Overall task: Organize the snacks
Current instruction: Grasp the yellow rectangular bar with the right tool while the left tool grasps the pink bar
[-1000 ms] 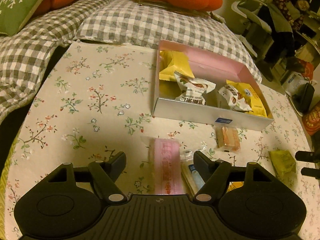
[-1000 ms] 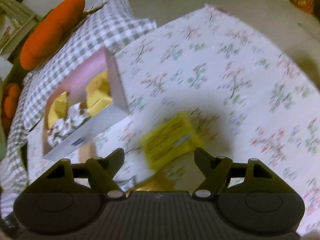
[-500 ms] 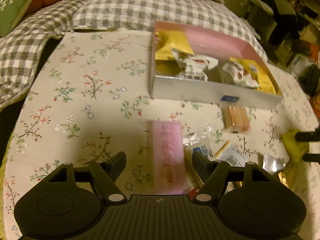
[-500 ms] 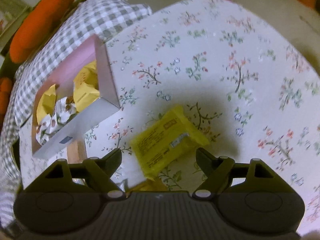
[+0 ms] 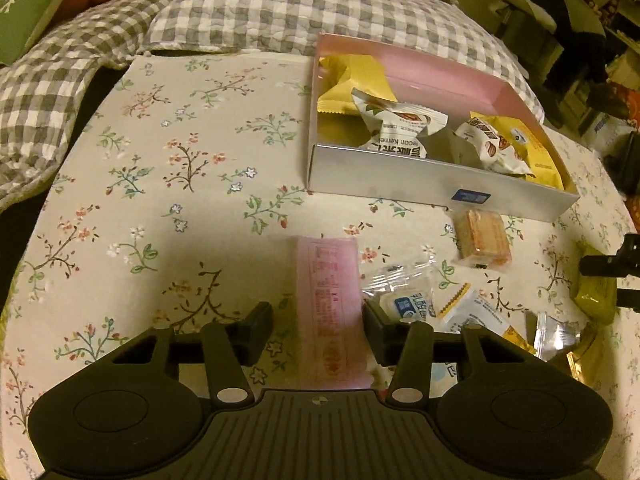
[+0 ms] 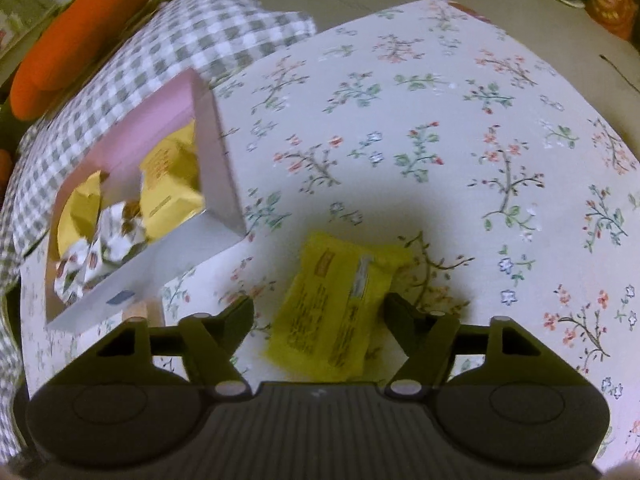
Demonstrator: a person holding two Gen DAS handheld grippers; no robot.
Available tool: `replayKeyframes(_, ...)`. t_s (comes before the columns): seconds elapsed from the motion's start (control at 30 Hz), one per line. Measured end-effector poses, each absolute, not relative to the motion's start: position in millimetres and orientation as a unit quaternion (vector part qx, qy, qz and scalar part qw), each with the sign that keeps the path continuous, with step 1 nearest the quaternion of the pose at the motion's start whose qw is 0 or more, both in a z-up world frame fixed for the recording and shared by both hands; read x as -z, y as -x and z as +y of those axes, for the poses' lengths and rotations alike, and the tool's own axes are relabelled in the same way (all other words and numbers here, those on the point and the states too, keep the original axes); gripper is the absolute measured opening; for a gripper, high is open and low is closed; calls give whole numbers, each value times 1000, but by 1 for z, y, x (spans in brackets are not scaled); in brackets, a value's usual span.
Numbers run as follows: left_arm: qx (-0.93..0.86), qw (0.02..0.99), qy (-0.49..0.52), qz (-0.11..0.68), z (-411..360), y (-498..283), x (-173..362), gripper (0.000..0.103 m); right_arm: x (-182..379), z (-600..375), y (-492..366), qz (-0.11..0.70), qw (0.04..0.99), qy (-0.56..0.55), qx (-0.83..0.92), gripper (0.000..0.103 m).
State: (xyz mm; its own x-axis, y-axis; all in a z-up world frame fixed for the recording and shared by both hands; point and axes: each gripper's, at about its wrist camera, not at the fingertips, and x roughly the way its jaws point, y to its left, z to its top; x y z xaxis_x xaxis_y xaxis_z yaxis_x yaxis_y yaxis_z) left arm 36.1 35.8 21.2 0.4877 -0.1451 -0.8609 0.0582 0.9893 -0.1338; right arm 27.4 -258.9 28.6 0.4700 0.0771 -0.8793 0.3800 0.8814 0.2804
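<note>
left wrist view: my left gripper (image 5: 318, 326) is closing around the long pink packet (image 5: 330, 312) lying near me on the floral tablecloth (image 5: 168, 184), right pad about touching, left pad still apart, so i'd keep it centred and clear of the clear wrappers (image 5: 404, 296) just right of it. right wrist view: my right gripper (image 6: 318, 316) is narrowing around the yellow packet (image 6: 340, 304), not pinching yet, with the pink box (image 6: 216, 148) far left, so squeeze evenly.
</note>
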Motion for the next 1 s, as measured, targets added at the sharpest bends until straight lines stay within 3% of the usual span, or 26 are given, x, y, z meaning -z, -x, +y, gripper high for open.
replayKeyframes(0.37, 49, 865, 30, 499, 37, -36, -22, 30, -30, -239, -31, 507, 845, -144, 89, 40)
replayKeyframes(1.0, 51, 873, 57, 481, 43, -36, -33, 29, -37, -242, -27, 491, 849, -185, 60, 38)
